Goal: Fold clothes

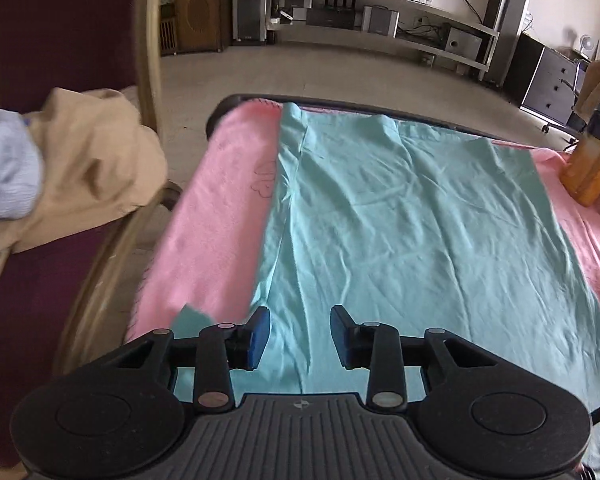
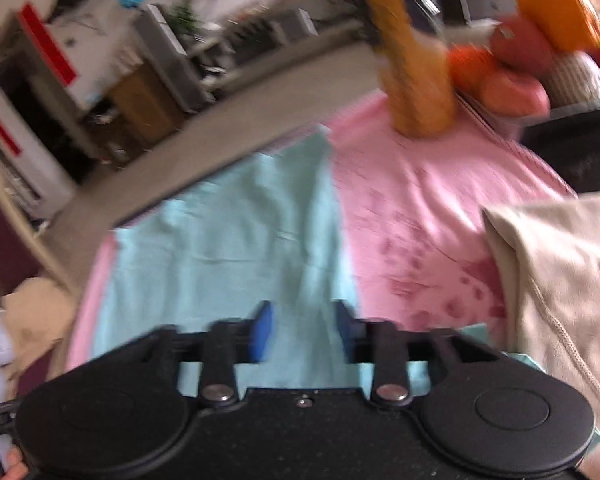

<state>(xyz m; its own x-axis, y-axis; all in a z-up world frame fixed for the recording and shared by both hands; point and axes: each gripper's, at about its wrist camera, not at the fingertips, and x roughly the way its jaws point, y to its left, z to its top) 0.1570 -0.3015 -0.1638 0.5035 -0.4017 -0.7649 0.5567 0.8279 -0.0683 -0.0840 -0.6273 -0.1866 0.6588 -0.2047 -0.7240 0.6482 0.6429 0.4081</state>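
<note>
A teal garment (image 1: 420,220) lies spread flat on a table with a pink cover (image 1: 220,200). Its left edge is folded inward along a long crease. My left gripper (image 1: 300,336) hovers over the garment's near left part. The blue pads (image 1: 260,336) stand apart with only flat cloth showing in the gap. In the blurred right wrist view, my right gripper (image 2: 304,332) is over the teal garment (image 2: 228,248) near its right edge. It is open too, with nothing pinched between its fingers.
A maroon chair (image 1: 60,40) left of the table holds a beige garment (image 1: 96,160) and a pale blue one (image 1: 8,172). A cream hoodie (image 2: 560,280) lies on the pink cover (image 2: 420,208) at right. An orange package (image 2: 416,80) and fruit (image 2: 512,88) stand at the far right.
</note>
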